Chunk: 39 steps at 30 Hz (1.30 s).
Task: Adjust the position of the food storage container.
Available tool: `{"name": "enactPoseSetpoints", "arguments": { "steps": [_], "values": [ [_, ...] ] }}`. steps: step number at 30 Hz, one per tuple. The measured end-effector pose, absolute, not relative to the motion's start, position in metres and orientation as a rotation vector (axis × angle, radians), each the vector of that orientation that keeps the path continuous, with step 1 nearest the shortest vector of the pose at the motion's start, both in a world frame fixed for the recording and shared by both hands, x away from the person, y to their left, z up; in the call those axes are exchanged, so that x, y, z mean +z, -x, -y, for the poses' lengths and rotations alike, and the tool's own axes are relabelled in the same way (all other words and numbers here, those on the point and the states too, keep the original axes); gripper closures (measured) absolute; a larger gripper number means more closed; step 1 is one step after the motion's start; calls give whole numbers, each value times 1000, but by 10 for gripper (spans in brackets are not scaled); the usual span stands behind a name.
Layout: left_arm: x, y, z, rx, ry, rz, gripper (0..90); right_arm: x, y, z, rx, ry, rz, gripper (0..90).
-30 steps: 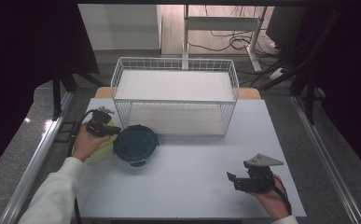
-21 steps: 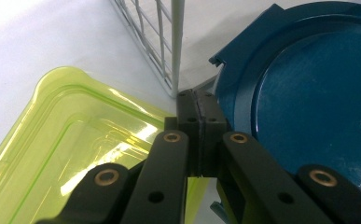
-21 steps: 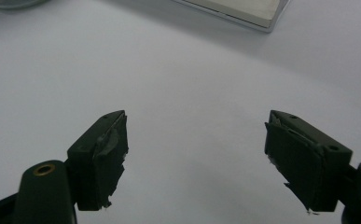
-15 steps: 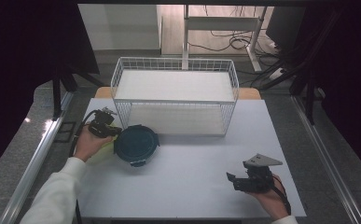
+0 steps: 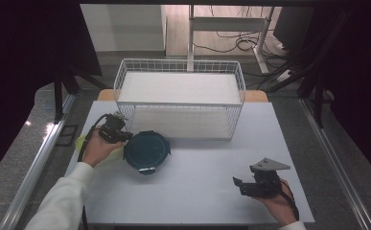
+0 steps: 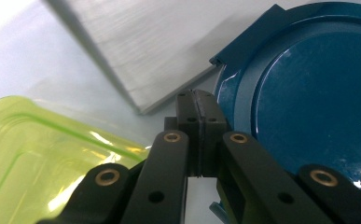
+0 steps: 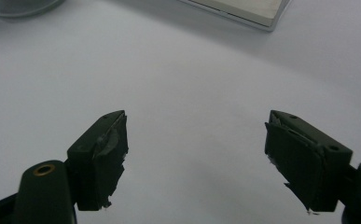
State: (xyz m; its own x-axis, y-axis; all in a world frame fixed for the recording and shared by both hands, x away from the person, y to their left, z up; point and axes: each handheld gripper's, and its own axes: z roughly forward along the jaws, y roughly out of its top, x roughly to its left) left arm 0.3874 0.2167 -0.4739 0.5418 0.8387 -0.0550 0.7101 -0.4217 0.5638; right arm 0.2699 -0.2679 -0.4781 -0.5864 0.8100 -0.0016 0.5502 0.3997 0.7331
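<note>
two tongs: left tongs (image 6: pixel 197 135) closed beside blue lid's (image 5: pixel 146 151) rim; right tongs (image 7: pixel 194 163) open over bare table (image 5: pixel 202 187).

white sleeve (image 5: pixel 63 194), black jaws with brass-ringed screw holes

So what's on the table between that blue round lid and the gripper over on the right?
Nothing: in the high view only bare white table lies between the blue lid and the right gripper.

floor (image 5: pixel 39 158): grey | curtains (image 5: pixel 25 57): black | desk frame (image 5: pixel 226 28): white, behind
</note>
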Motion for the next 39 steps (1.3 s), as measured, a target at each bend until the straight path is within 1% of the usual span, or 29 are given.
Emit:
{"name": "enactPoseSetpoints", "arguments": {
  "steps": [7,12,13,15,18,19,24,39],
  "values": [
    [-473,-382,-205,303,-2269,-1206,900,-478,-270,268,1004,-1171,-2305,210],
    [-474,-379,-194,296,-2266,-1181,900,-477,-269,267,1005,-1170,-2308,211],
    [-474,-378,-190,293,-2245,-1184,900,-477,-269,267,1005,-1168,-2309,211],
    [-474,-377,-188,296,-2268,-1158,900,-477,-269,267,1004,-1168,-2309,211],
    [-474,-374,-183,282,-2264,-1152,900,-477,-269,268,1007,-1172,-2306,211],
    [-475,-372,-178,275,-2236,-1159,900,-477,-269,267,1008,-1172,-2306,211],
    [-475,-368,-173,267,-2262,-1119,900,-477,-269,267,1007,-1167,-2307,211],
    [-477,-358,-159,236,-2265,-1081,900,-477,-269,266,1007,-1164,-2308,211]
  ]
}}
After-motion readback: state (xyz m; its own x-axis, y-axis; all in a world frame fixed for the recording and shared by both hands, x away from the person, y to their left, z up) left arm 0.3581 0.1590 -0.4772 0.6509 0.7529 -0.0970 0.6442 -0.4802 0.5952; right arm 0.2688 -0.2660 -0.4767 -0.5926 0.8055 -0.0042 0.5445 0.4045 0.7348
